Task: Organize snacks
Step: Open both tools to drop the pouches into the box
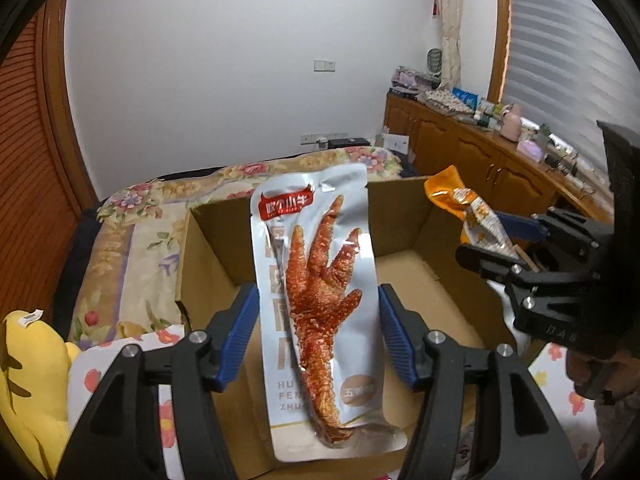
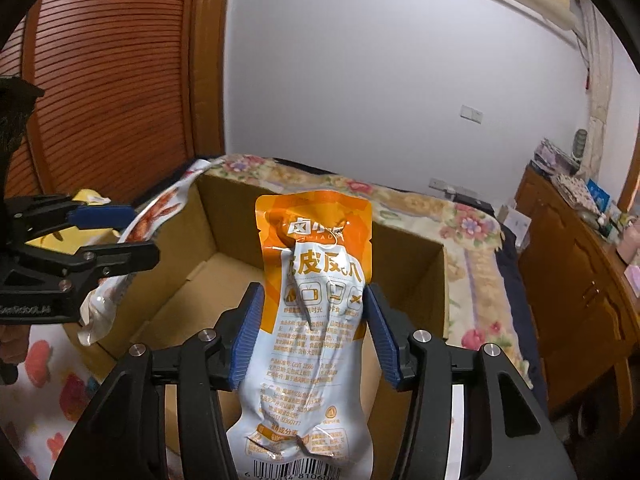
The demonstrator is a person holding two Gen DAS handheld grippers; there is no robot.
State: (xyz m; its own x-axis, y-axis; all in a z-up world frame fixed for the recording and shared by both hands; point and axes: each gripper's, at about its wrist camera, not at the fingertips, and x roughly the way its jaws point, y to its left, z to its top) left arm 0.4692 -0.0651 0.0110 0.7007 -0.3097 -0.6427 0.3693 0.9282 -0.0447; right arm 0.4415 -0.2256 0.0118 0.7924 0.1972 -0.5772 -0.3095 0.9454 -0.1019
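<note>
The left gripper [image 1: 318,336] holds a white chicken-foot packet [image 1: 320,304] between its blue pads, above the open cardboard box [image 1: 404,208]; the right gripper [image 2: 312,336] likewise clasps an orange-and-white snack pouch [image 2: 316,320] over the same box. The box sits on a floral bedspread [image 1: 132,240]

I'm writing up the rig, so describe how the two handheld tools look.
Both match. The left tool and right tool have black angular plastic frames with round silver bolt heads at the pivots. Each finger carries a long blue ribbed pad. Seen side-on, the left tool's body bears small pale lettering, too blurred to read. No cables or sleeves show.
</note>
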